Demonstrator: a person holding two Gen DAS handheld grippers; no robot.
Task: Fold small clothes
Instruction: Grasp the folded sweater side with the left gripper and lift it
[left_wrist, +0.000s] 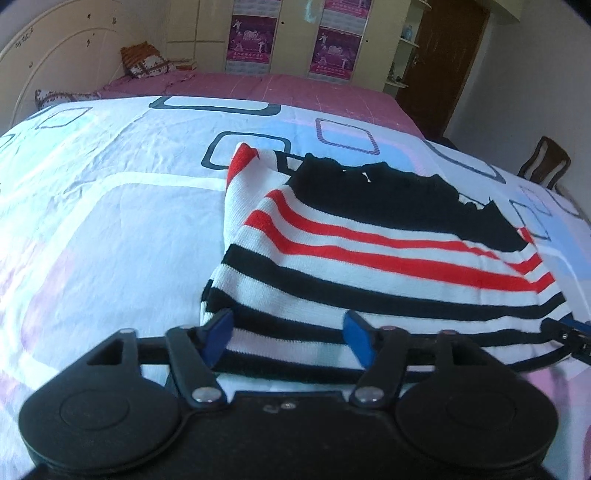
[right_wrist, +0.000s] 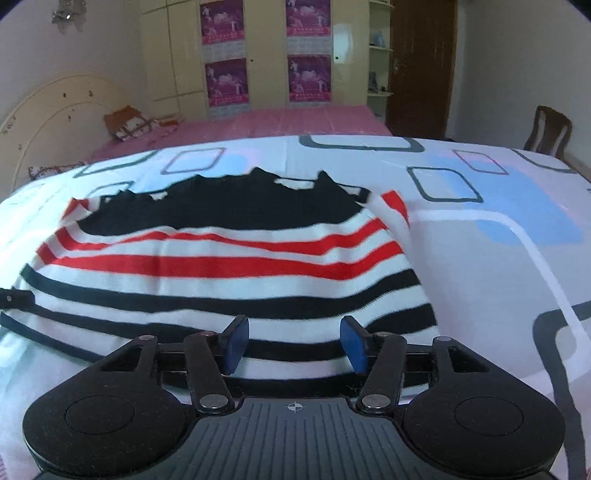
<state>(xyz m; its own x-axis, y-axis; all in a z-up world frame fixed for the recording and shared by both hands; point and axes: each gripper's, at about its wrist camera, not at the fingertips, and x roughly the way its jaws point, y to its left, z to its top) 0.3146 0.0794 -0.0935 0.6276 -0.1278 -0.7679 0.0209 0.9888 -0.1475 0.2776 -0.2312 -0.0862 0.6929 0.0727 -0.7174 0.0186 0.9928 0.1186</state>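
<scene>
A small knitted garment with black, white and red stripes and a black top part lies folded flat on the bed. My left gripper hovers over its near left edge, jaws apart, and the blue pads press on nothing. In the right wrist view the same garment spreads ahead. My right gripper stands open over its near right edge, with striped cloth showing below the gap between the blue pads. The right gripper's tip shows at the garment's right corner, and the left gripper's tip at its left edge.
The garment rests on a white sheet with square outlines, over a pink bedspread. Pillows lie by the headboard at the far left. A wardrobe, a dark door and a wooden chair stand beyond.
</scene>
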